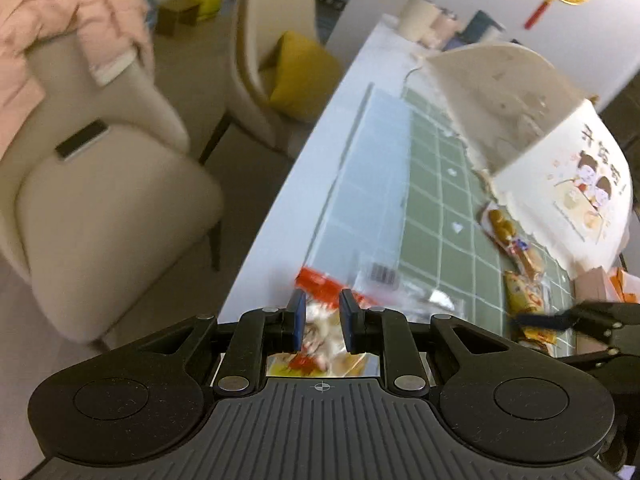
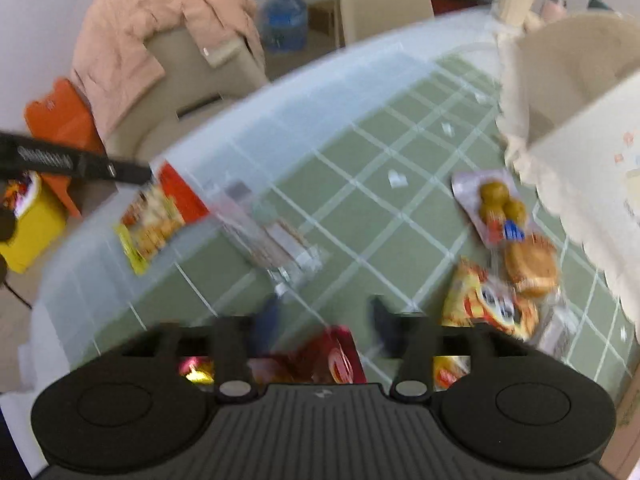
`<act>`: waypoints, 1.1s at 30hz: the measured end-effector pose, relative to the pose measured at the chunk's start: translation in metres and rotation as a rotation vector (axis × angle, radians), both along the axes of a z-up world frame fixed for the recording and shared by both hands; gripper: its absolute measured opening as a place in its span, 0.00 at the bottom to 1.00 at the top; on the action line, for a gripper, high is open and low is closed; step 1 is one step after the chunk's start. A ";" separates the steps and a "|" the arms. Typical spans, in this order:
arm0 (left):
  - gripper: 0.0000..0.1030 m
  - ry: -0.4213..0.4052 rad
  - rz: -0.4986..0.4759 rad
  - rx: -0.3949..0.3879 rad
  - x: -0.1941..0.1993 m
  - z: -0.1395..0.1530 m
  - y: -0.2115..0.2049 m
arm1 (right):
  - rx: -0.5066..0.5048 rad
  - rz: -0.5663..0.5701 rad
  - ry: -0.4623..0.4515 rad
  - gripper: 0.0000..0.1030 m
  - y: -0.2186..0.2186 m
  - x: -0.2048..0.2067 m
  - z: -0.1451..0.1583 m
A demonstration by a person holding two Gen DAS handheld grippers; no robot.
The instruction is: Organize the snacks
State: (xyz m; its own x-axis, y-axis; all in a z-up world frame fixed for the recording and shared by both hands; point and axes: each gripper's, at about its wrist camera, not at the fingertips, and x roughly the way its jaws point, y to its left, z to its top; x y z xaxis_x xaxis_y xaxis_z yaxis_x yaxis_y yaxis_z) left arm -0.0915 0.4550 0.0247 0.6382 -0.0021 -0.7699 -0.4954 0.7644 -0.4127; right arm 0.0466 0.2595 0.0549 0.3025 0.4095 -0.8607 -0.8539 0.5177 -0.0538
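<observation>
The left claw [image 1: 322,322] is clenched on a red and yellow snack packet [image 1: 320,320], its blue pads pressing the wrapper near the table's edge. The right wrist view shows the same packet hanging from the claw above the pale border of the table [image 2: 280,120]. The right claw [image 2: 324,324] is released, its jaws wide with nothing between the pads. It hovers over a dark red packet [image 2: 340,356], which lies on the green mat just below it.

The step in hand looks like gathering loose snacks into the cream fabric basket [image 1: 520,120] at the far side. To do it well, the left hand should carry its packet clear over the clear packet [image 2: 276,240] lying in between, and let go only once it is above the basket's opening. The pinch is on thin wrapper, so a quick swing could let it slip. The right claw should come down with the dark red packet centred before closing.

Other snacks wait just beside the basket: a bag with brown balls [image 2: 496,204], a round bun [image 2: 530,266] and an orange and yellow packet [image 2: 484,304].

The table carries a green mat with white grid lines and a pale blue border. Beyond it stand cream chairs [image 1: 100,200], one draped with a pink jacket [image 2: 160,32], and a blue water jug [image 2: 284,20] sits on the floor.
</observation>
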 end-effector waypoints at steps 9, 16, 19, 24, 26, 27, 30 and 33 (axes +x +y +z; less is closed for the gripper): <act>0.21 0.050 -0.116 0.038 0.010 -0.003 -0.013 | -0.066 0.142 -0.060 0.71 0.080 -0.003 -0.032; 0.21 0.046 -0.108 0.025 0.012 -0.007 -0.006 | -0.069 -0.003 0.134 0.37 0.055 0.008 -0.028; 0.21 0.043 -0.078 0.027 0.013 -0.006 -0.007 | -0.083 -0.077 0.134 0.36 0.022 0.003 -0.025; 0.21 -0.016 0.021 0.038 0.003 -0.002 -0.004 | -0.017 -0.302 0.131 0.34 -0.053 0.001 -0.007; 0.21 -0.034 0.064 0.033 -0.003 -0.001 0.001 | 0.003 -0.388 0.126 0.34 -0.085 -0.002 -0.002; 0.21 -0.031 0.072 0.022 -0.003 -0.003 0.005 | 0.011 -0.423 0.126 0.29 -0.099 -0.004 -0.001; 0.23 -0.001 0.003 -0.052 0.007 -0.015 0.011 | 0.013 -0.502 0.117 0.28 -0.136 -0.014 -0.001; 0.26 0.010 -0.171 -0.051 0.020 -0.017 -0.009 | 0.006 -0.561 0.104 0.40 -0.156 -0.018 -0.007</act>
State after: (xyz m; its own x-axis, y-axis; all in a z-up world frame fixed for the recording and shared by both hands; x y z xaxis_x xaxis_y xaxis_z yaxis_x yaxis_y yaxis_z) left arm -0.0714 0.4463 0.0077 0.6178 -0.1490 -0.7721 -0.3639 0.8162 -0.4487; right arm 0.0286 0.1035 0.0477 0.3886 0.2160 -0.8957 -0.4487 0.8934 0.0207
